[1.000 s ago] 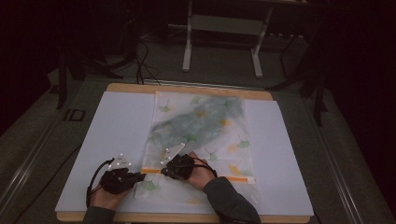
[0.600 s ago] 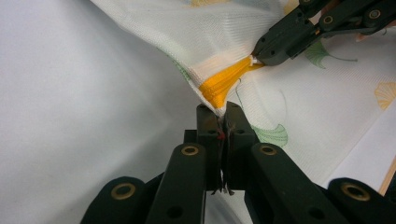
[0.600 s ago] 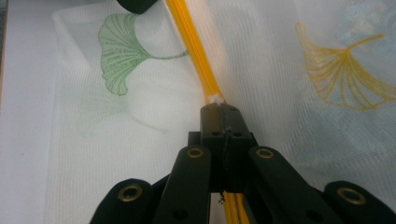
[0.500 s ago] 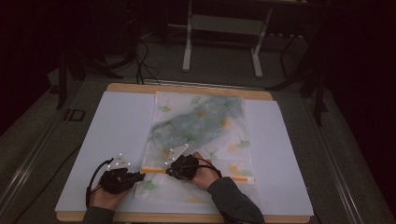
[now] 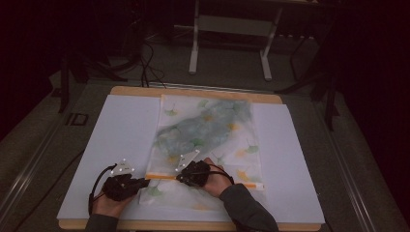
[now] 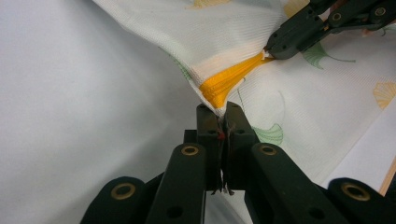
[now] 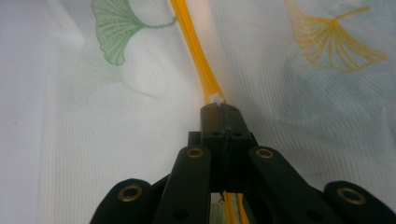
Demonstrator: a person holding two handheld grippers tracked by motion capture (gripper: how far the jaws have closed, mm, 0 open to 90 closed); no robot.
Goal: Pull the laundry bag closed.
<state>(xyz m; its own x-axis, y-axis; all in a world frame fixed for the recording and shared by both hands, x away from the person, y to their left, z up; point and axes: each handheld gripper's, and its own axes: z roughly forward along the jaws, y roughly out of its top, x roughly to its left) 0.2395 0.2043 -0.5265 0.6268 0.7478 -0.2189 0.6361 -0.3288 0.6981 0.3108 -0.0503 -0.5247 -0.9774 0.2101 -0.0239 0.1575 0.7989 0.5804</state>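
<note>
White paper covers our surface; on it the ginkgo-print cloth runs lengthwise away from us. Our left gripper and right gripper clench its orange band.

We see a dim lab or studio: a wooden table under a white sheet, a white metal stand behind it, loose cables across grey carpet, dark surroundings
</note>
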